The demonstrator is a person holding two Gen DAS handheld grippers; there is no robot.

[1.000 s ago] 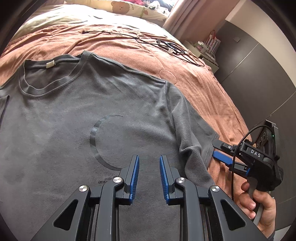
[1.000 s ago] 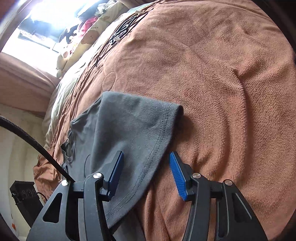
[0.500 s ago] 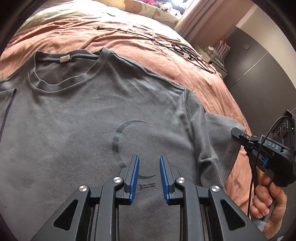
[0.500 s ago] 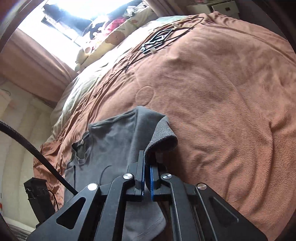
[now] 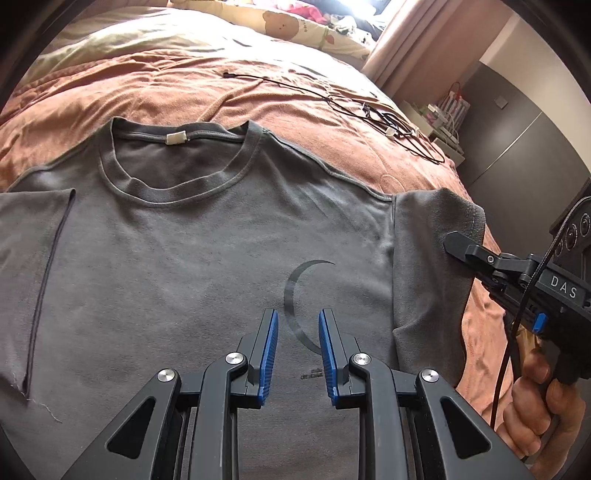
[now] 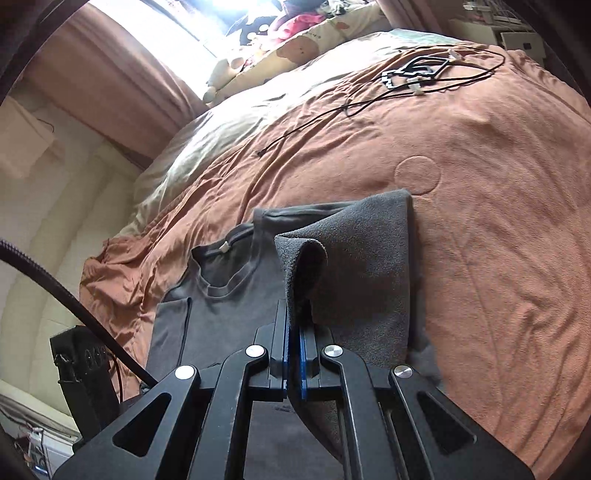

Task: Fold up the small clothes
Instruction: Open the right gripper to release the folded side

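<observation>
A grey T-shirt (image 5: 184, 258) with a dark crescent print lies face up on the brown blanket (image 5: 147, 81), collar toward the pillows. Its left sleeve (image 5: 33, 258) is folded in over the chest. My left gripper (image 5: 297, 314) hovers over the lower chest beside the crescent, jaws apart with nothing between them. My right gripper (image 5: 452, 240), held by a hand (image 5: 543, 406), is shut on the hem of the right sleeve (image 5: 436, 229). In the right wrist view that gripper (image 6: 293, 306) pinches the sleeve (image 6: 369, 258), which is lifted and curls over toward the shirt body (image 6: 221, 314).
A tangle of black cables (image 5: 388, 125) lies on the blanket beyond the shirt. Pillows (image 5: 295, 26) and soft toys sit at the head of the bed. A nightstand (image 5: 447, 122) and dark cabinet (image 5: 517, 147) stand off the bed's right edge.
The right gripper closed on the right sleeve hem, then lifted it and carried it inward toward the shirt body. The left gripper drifted left over the chest, its jaws unchanged.
</observation>
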